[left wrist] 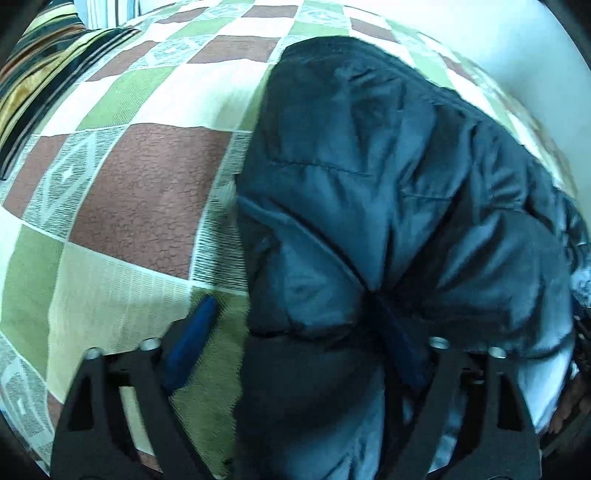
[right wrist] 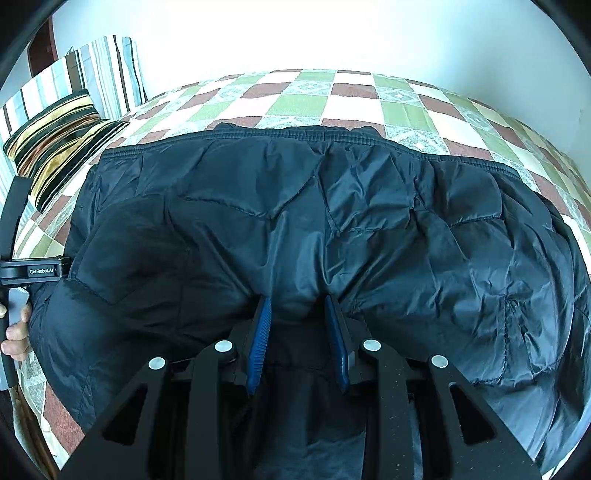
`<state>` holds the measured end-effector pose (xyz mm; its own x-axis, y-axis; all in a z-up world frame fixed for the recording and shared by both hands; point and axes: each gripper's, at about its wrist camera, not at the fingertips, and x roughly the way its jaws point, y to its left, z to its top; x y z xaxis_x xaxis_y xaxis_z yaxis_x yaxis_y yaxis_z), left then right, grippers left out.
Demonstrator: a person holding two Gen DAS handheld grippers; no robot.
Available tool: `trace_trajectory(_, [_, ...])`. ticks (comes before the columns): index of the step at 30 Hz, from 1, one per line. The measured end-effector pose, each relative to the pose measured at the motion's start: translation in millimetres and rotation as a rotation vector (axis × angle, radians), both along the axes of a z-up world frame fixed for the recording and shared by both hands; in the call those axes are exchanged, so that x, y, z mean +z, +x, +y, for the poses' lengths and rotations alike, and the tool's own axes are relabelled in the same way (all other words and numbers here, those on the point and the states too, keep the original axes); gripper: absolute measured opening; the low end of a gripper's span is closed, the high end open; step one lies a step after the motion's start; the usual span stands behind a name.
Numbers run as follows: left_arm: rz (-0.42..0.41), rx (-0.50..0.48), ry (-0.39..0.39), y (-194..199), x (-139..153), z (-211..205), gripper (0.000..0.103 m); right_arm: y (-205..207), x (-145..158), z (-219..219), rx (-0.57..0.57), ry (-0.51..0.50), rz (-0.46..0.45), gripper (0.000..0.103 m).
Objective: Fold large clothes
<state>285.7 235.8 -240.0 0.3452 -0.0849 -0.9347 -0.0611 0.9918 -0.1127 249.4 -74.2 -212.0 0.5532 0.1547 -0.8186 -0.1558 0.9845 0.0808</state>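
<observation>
Bed [right wrist: 402, 110] under checked cover: green, brown, cream squares. Plain white wall [right wrist: 295, 33] behind far edge, brightly lit. Striped gold-black cushion [right wrist: 59, 140] at far left corner; pale striped pillow [right wrist: 110, 70] behind it, possibly leaning on wall.

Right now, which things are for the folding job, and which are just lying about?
For the job:
- dark puffy jacket
- right gripper, pinching a fold of the jacket
- left gripper, open astride the jacket's edge

Just lying about:
- striped cushion
- pale striped pillow
- checked bedspread
</observation>
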Motion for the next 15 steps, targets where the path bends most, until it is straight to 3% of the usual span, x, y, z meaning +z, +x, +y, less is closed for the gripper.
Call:
trace_trajectory(2, [-0.009, -0.013, -0.020, -3, 3, -3, 0.061, 0, 0, 0, -0.002, 0.003, -0.002, 0.031])
trace_trajectory(10, [-0.019, -0.004, -0.143, -9, 5, 4, 0.046, 0, 0, 0, -0.003, 0.004, -0.004, 0.031])
trace_trajectory(15, [-0.040, -0.014, -0.140, -13, 14, 0, 0.029, 0, 0, -1, -0.001, 0.002, -0.006, 0.031])
